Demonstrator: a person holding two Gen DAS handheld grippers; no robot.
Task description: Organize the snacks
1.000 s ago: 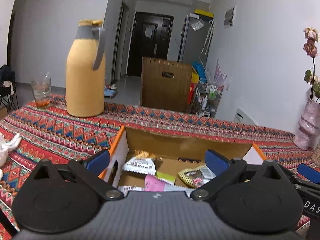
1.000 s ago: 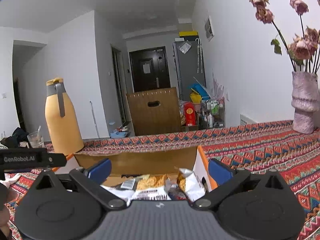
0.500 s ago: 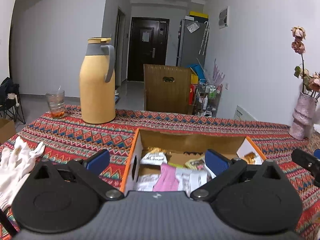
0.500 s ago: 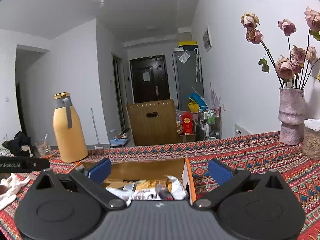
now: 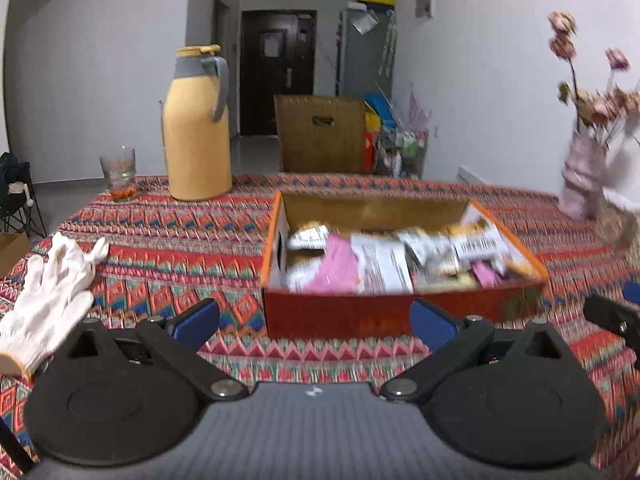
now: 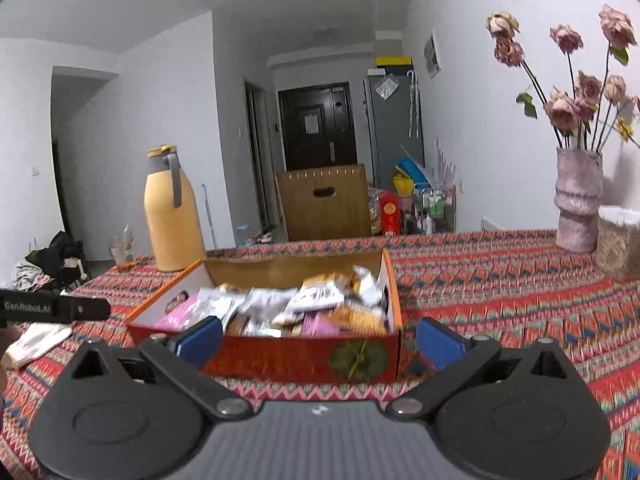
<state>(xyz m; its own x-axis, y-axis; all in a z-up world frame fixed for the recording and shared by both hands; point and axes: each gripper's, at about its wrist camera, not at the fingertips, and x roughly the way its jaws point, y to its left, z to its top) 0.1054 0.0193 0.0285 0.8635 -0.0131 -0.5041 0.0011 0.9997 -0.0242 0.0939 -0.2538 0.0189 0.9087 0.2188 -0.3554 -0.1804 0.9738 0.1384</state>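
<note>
White glove (image 5: 48, 288) at table's left edge. Glass (image 5: 119, 174) and yellow thermos (image 5: 198, 128) near far-left corner. Left gripper (image 5: 316, 320) fingers wide, holding nothing, just short of box (image 5: 360, 312). Box mid-table, full of snack packets (image 5: 384, 260). Right gripper (image 6: 320, 338) wide, empty, before same box. Vase (image 6: 578, 200) at far-right edge.

1. In the left wrist view the pink ribbed vase with dried roses (image 5: 582, 176) is smeared by motion blur, and the picture's right edge cuts its flowers.
2. The printed snack packets (image 5: 384, 260) in the red cardboard box (image 5: 340, 314) are blurred, so their print cannot be read.
3. The white cotton glove (image 5: 48, 292) is cut at the left edge.
4. In the right wrist view the clear container of brown grains (image 6: 618, 242) is cut by the right edge.
5. The box's near wall hides the lower packets.
</note>
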